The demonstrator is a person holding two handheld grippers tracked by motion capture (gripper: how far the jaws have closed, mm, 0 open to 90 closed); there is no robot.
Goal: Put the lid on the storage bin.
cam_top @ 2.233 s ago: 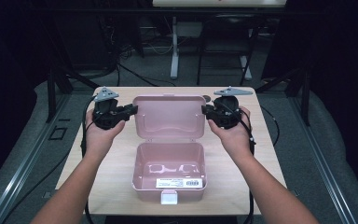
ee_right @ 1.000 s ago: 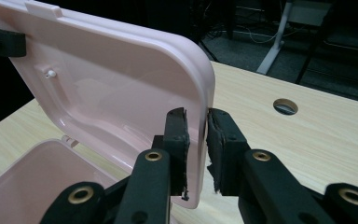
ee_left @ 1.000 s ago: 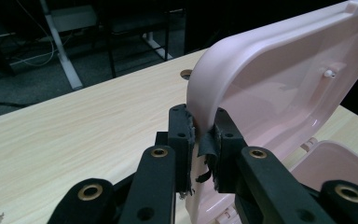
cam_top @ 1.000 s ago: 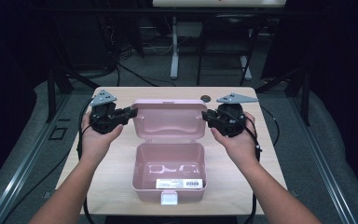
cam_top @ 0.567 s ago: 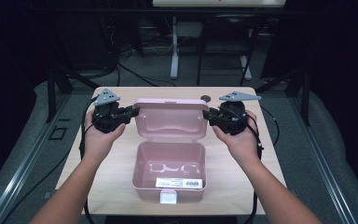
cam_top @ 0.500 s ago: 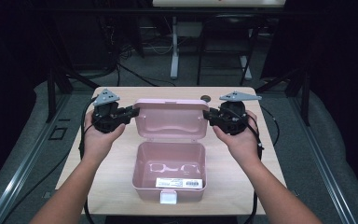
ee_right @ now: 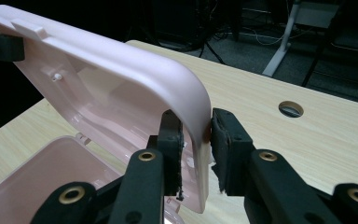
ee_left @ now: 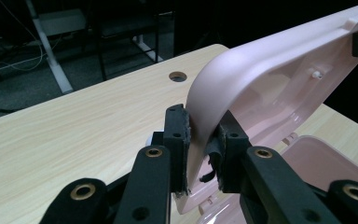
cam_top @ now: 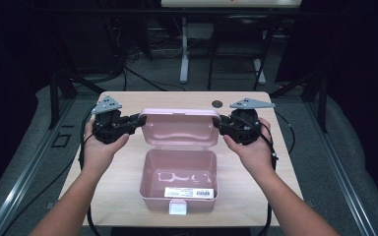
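Currently the pink box (cam_top: 178, 187) sits open near the middle of the table (cam_top: 128, 172), its lid (cam_top: 178, 129) raised upright at the far side. The left gripper (cam_top: 139, 120) has its jaws pinching the lid's left edge; the right gripper (cam_top: 217, 123) has its jaws pinching the lid's right edge. A barcode label (cam_top: 189, 192) lies on the box's near wall.
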